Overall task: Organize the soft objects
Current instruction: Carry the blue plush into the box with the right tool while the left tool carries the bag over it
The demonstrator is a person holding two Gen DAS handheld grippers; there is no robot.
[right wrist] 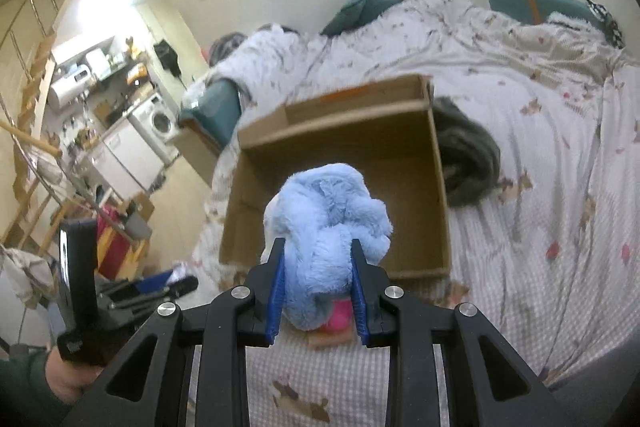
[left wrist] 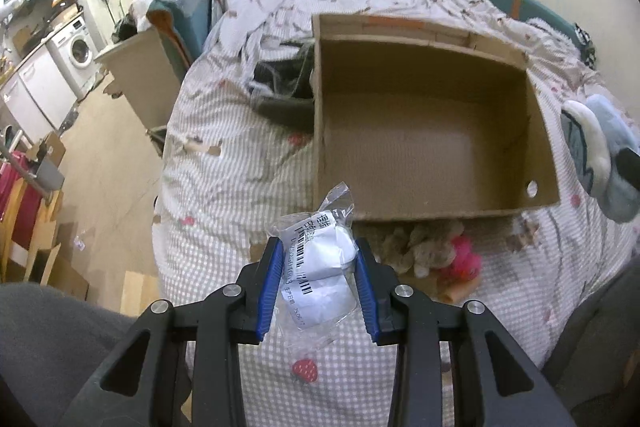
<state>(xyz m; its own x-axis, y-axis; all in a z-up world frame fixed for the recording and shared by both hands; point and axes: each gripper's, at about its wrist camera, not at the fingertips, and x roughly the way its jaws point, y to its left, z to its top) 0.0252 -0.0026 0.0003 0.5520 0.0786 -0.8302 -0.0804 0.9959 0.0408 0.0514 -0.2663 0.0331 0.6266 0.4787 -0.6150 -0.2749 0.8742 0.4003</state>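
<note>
1. Left gripper (left wrist: 317,269): its blue fingers (left wrist: 269,287) pinch a clear plastic packet (left wrist: 320,263) holding something white and folded. The packet hangs above the bed (left wrist: 224,187), just short of the near wall of the open cardboard box (left wrist: 436,215). It looks light and crushable; the film is likely slippery, so a hold across the padded middle, as here, seems safer than one on the loose top flap.
2. Right gripper (right wrist: 318,281): its fingers (right wrist: 277,291) squeeze a blue plush toy (right wrist: 332,211), held over the box's near wall. The pile gives deeply under pressure; a grip on the thick body should hold better than one on a dangling limb.
3. The box sits mid-bed, and its floor looks bare.
4. Hard to read: the packet's contents; the toy's shape, bunched and partly cut off; a tan plush and a pink item (left wrist: 464,259) half hidden at the box's near wall; dark fabric (right wrist: 468,163) behind it.
</note>
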